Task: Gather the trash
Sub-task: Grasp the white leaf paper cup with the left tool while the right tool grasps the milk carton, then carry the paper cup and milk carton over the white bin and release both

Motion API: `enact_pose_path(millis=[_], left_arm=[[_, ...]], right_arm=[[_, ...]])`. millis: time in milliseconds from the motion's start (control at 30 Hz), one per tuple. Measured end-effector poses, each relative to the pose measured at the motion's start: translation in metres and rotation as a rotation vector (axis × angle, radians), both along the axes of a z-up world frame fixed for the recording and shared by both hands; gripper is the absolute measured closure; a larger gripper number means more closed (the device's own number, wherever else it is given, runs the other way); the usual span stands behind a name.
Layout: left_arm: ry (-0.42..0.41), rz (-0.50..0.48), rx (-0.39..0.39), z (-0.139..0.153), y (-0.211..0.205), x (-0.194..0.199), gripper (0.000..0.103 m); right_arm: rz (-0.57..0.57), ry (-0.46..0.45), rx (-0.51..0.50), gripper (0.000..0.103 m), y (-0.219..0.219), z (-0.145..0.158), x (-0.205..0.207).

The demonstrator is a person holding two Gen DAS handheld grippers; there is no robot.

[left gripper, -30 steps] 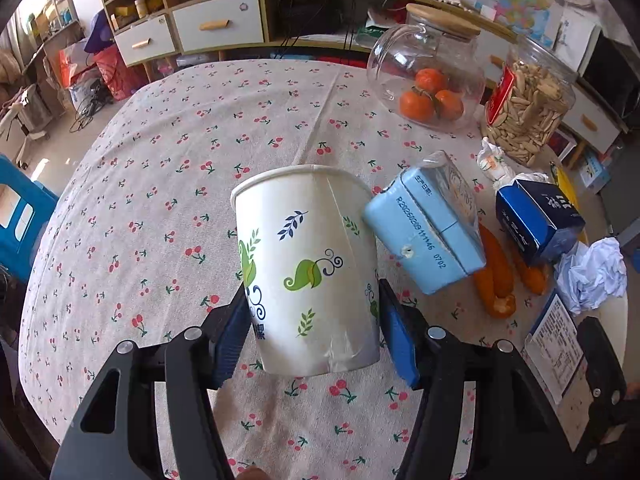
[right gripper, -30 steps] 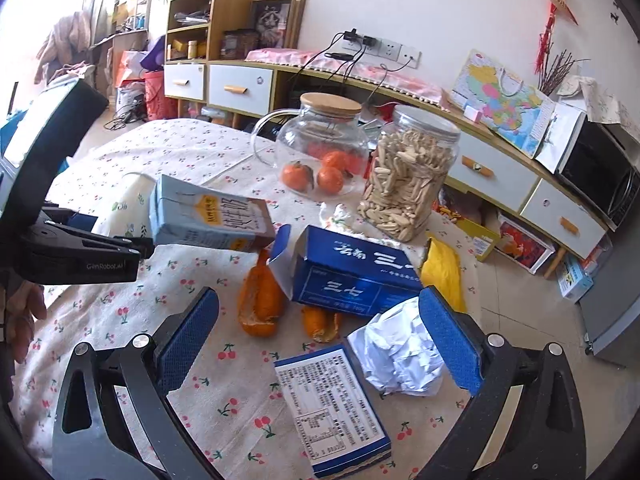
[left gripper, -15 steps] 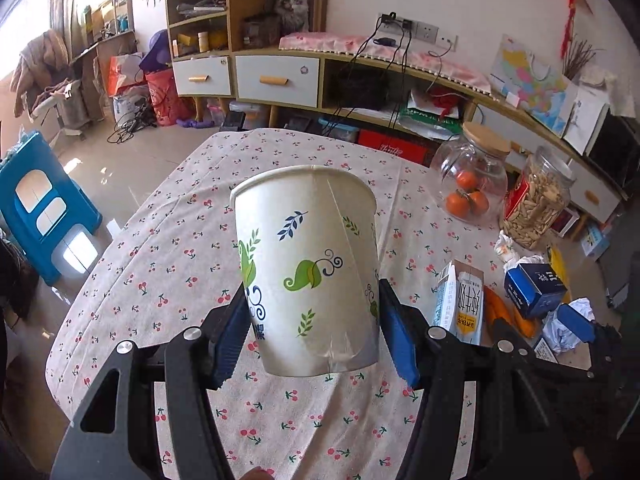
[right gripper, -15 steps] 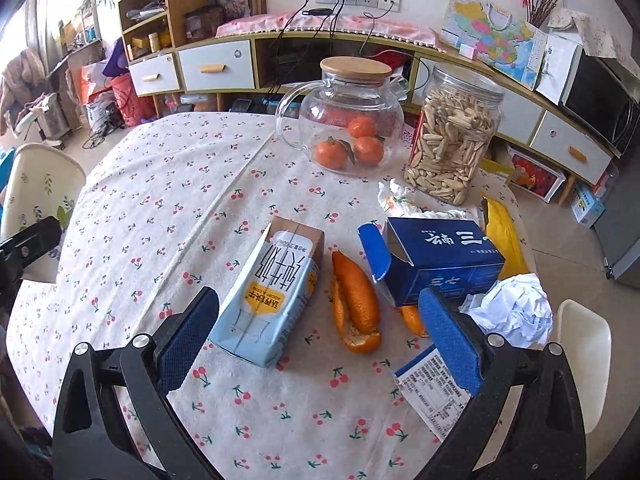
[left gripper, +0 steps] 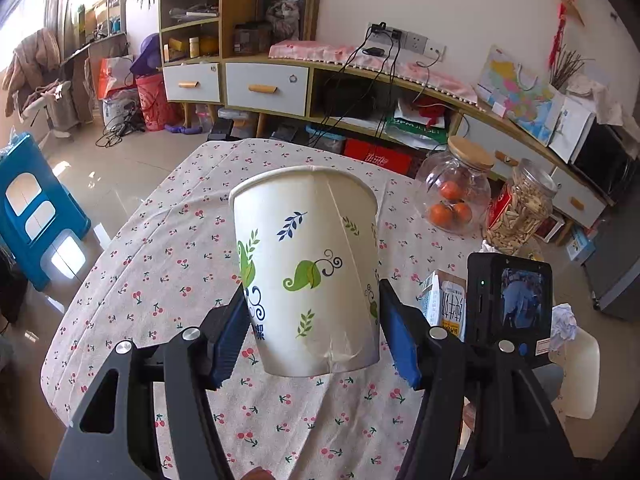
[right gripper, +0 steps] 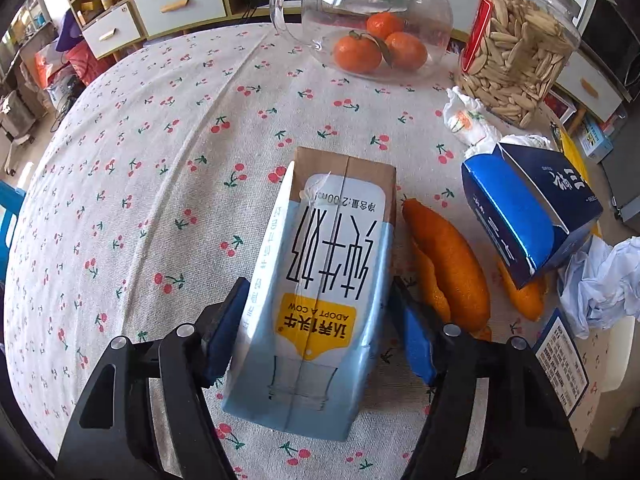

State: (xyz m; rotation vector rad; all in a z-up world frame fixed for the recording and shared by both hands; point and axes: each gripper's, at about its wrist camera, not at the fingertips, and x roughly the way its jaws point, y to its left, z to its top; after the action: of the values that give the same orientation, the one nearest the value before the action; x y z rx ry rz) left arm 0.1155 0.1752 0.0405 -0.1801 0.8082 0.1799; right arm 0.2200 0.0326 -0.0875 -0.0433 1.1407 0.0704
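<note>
left hand-held gripper (left gripper: 312,336): clamped, load upright | right hand-held gripper (right gripper: 316,332): pads touching load

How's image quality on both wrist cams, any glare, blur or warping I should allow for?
Left wrist: sharp, strong fisheye bending at the edges, window blown out upper left, paper cup evenly lit. Right wrist: crisp, milk carton print readable, slight sheen on the glass jar, soft shadows, curved table edge.

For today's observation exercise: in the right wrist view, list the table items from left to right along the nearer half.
Light-blue milk carton → orange peel → dark-blue cardboard box → crumpled white paper.
</note>
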Motion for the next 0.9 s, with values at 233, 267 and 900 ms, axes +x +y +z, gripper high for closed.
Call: enact_pose_path(millis=[233, 267, 900], left_arm=[[0.024, 0.005, -0.002, -0.005, 0.000, 0.002, 0.042], [0.024, 0.010, -0.002, -0.005, 0.000, 0.002, 0.042], [-0.075, 0.086, -0.022, 0.013, -0.010, -0.005, 0.042]], right_arm=[[0.021, -0.037, 0.022, 0.048, -0.003, 0.005, -0.007], [0.024, -0.039, 0.032, 0.048, -0.005, 0.006, -0.008], [0.093, -0.315, 0.103, 0.048, -0.048, 0.109, -0.055]])
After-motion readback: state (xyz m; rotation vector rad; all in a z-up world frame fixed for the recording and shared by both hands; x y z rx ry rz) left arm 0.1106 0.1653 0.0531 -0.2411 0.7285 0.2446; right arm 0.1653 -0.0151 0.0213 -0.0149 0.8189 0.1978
